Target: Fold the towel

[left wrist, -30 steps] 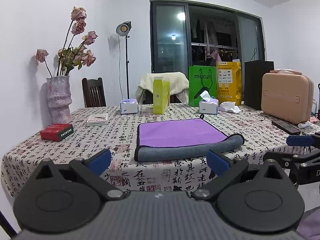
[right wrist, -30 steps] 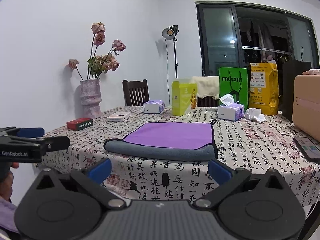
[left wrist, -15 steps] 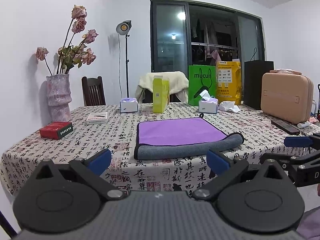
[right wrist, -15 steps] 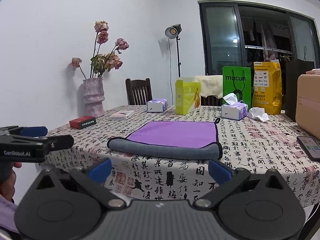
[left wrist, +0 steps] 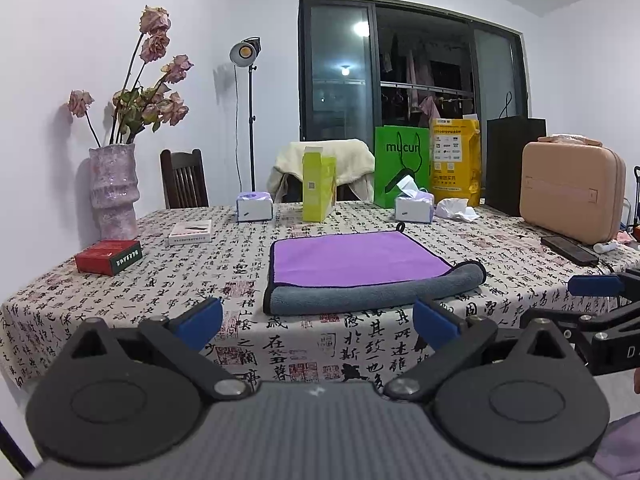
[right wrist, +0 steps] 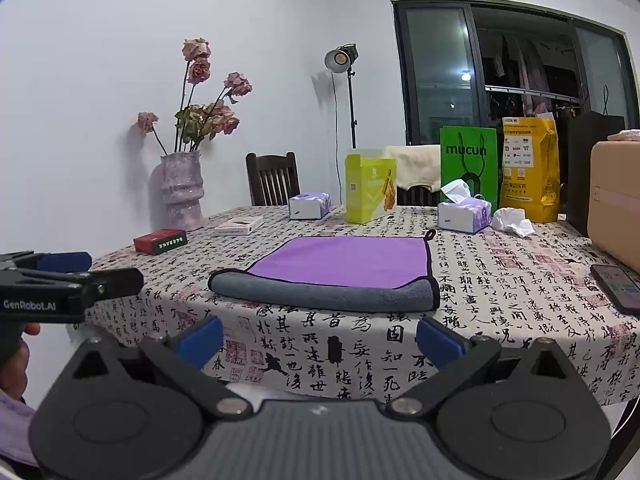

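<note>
Purple on its upper face and grey underneath, the towel [left wrist: 362,264] lies folded over near the front edge of the table [left wrist: 160,276], its rounded grey fold facing both cameras and a small black loop at its far right corner. The left gripper [left wrist: 318,322] is held off the table edge, short of the fold, blue pads spread wide with nothing between them. The right gripper [right wrist: 320,336] is likewise short of the towel, jaws wide and holding nothing. A red box [left wrist: 108,256] sits well to the towel's left
</note>
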`<action>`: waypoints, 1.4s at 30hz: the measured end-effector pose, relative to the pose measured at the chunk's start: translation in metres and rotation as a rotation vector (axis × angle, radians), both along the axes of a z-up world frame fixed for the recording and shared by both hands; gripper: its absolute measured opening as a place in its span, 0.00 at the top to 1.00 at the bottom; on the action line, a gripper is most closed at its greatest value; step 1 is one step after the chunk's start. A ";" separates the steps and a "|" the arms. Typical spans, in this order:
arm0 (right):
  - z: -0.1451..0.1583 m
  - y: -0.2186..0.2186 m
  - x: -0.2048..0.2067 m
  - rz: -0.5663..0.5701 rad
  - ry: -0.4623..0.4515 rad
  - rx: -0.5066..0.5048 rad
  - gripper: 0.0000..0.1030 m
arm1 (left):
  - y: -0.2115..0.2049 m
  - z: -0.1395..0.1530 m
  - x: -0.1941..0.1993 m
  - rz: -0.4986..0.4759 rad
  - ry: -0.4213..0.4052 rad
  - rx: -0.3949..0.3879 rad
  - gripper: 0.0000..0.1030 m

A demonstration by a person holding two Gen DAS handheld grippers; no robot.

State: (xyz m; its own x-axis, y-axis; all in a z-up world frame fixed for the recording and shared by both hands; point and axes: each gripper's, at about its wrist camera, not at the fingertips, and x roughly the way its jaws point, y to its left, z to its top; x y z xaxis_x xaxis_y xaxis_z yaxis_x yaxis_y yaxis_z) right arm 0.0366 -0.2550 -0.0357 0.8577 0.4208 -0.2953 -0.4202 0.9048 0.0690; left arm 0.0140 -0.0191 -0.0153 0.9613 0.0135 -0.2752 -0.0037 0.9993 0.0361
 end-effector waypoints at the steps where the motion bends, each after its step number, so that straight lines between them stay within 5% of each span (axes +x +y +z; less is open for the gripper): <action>1: 0.000 -0.001 0.001 -0.001 0.002 0.002 0.00 | 0.000 -0.001 0.000 0.000 0.000 0.002 0.00; 9: -0.011 -0.005 0.012 -0.049 -0.013 -0.043 0.00 | 0.012 -0.015 0.012 -0.039 0.001 -0.022 0.00; 22: -0.023 -0.015 0.084 -0.102 -0.026 -0.063 0.00 | 0.042 -0.039 0.098 -0.068 0.042 -0.064 0.05; 29: -0.030 -0.029 0.124 -0.100 0.024 0.000 0.00 | 0.059 -0.045 0.137 -0.033 0.103 -0.097 0.33; 32: -0.030 -0.034 0.138 -0.094 0.009 0.013 0.00 | 0.072 -0.045 0.156 -0.023 0.136 -0.122 0.35; 40: -0.024 -0.033 0.185 -0.053 0.060 -0.004 0.00 | 0.094 -0.050 0.200 -0.038 0.219 -0.233 0.29; 42: -0.024 -0.031 0.197 -0.011 0.094 -0.002 0.08 | 0.093 -0.052 0.207 -0.067 0.238 -0.254 0.30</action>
